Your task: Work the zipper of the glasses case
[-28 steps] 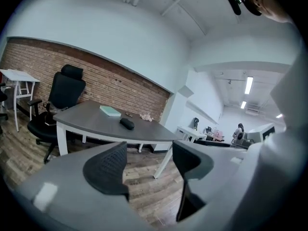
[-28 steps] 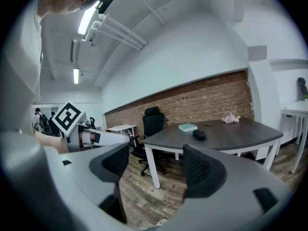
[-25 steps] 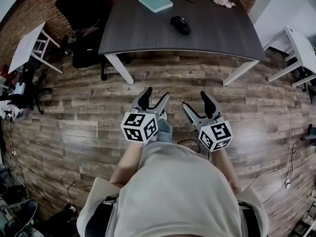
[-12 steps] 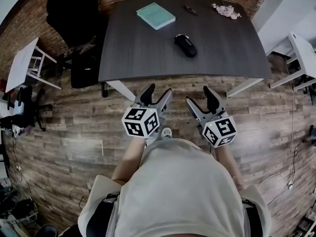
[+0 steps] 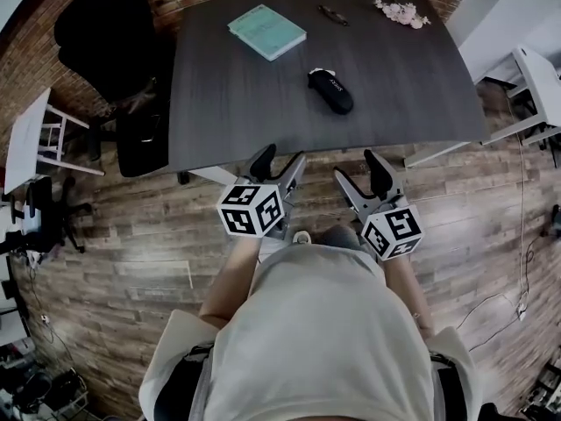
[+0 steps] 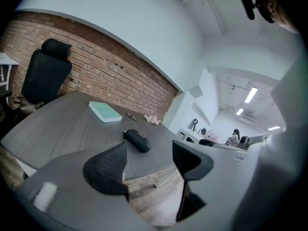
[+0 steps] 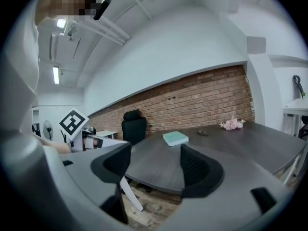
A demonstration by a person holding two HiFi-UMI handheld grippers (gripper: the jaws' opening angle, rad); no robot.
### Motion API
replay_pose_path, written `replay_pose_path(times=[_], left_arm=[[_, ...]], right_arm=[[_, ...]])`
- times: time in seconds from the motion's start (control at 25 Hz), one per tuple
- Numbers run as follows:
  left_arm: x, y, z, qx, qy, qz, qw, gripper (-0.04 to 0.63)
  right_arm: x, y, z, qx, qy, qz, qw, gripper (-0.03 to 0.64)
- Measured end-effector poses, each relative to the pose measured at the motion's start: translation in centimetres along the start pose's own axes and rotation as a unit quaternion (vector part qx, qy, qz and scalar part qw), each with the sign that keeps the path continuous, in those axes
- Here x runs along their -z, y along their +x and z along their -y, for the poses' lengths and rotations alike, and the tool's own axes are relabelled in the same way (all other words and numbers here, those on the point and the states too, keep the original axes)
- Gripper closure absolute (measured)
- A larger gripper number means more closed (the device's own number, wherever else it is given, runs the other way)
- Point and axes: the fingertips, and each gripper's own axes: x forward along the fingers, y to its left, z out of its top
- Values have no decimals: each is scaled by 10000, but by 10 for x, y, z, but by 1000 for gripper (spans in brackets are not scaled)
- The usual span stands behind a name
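A black zipped glasses case (image 5: 330, 90) lies alone near the middle of the dark table (image 5: 219, 103); in the left gripper view the case (image 6: 137, 140) shows beyond the jaws. My left gripper (image 5: 277, 163) hangs at the table's near edge, open with nothing between its fingers. My right gripper (image 5: 361, 170) is beside it, also open and empty, short of the table edge. Both are well short of the case. In the right gripper view the case is hidden and only the table (image 7: 159, 165) shows between the jaws of the right gripper (image 7: 151, 165).
A teal book (image 5: 266, 32) lies at the table's far left, a small dark object (image 5: 333, 12) and pink flowers (image 5: 401, 11) at the back. A black office chair (image 5: 114, 42) stands left of the table, white furniture (image 5: 539, 86) to the right.
Both grippers have moved forward from over the wooden floor to the table's near edge, still open. The table and case sit closer in the view.
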Motion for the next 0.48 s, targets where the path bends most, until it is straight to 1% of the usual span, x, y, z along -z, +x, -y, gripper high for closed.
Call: replay_pose_path(times=[0.24, 0.48], left_arm=[[2, 47, -9, 22, -235, -144, 9996, 313], [2, 108, -24, -15, -572, -370, 9977, 313]], right_arm=[[11, 13, 29, -11, 97, -225, 9997, 310], [0, 51, 79, -80, 48, -248, 9996, 321]])
